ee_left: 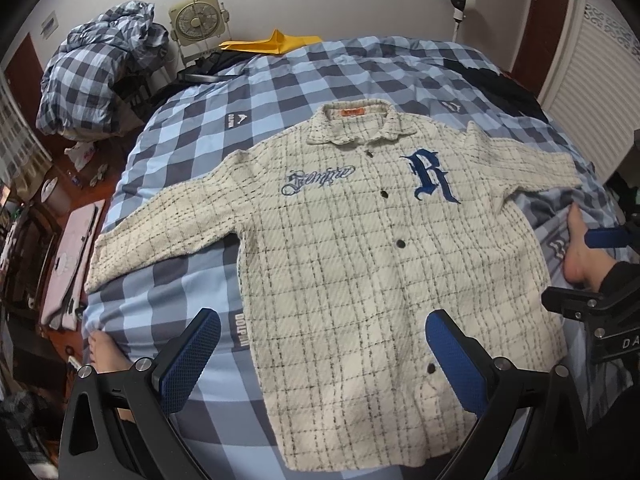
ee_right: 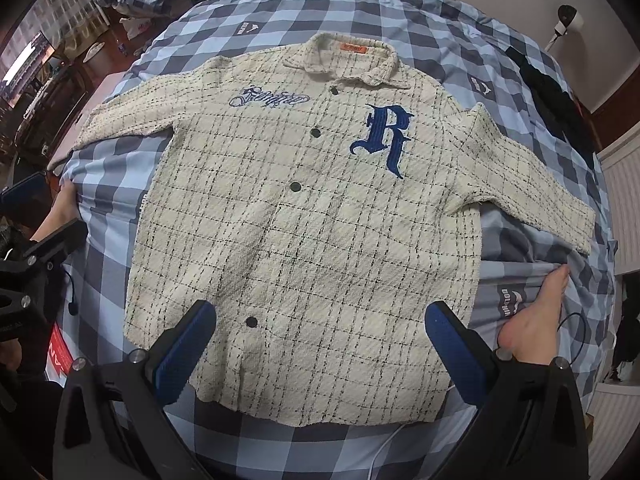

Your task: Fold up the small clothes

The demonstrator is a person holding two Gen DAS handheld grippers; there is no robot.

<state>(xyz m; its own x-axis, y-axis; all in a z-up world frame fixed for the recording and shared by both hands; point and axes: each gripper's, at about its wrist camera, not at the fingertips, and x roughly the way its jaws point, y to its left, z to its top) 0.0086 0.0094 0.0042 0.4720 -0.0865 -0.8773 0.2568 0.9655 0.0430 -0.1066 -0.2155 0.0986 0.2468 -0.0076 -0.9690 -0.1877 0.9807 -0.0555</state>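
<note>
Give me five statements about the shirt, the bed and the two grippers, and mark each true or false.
1. The shirt lies spread flat, front up, on the checked bed cover. True.
2. The left gripper is clamped on a sleeve. False: it is open, holding nothing.
3. A blue letter R is on the shirt's chest. True.
4. The shirt is already folded in half. False: both sleeves lie spread out.
5. The right gripper is open above the shirt's hem. True.
</note>
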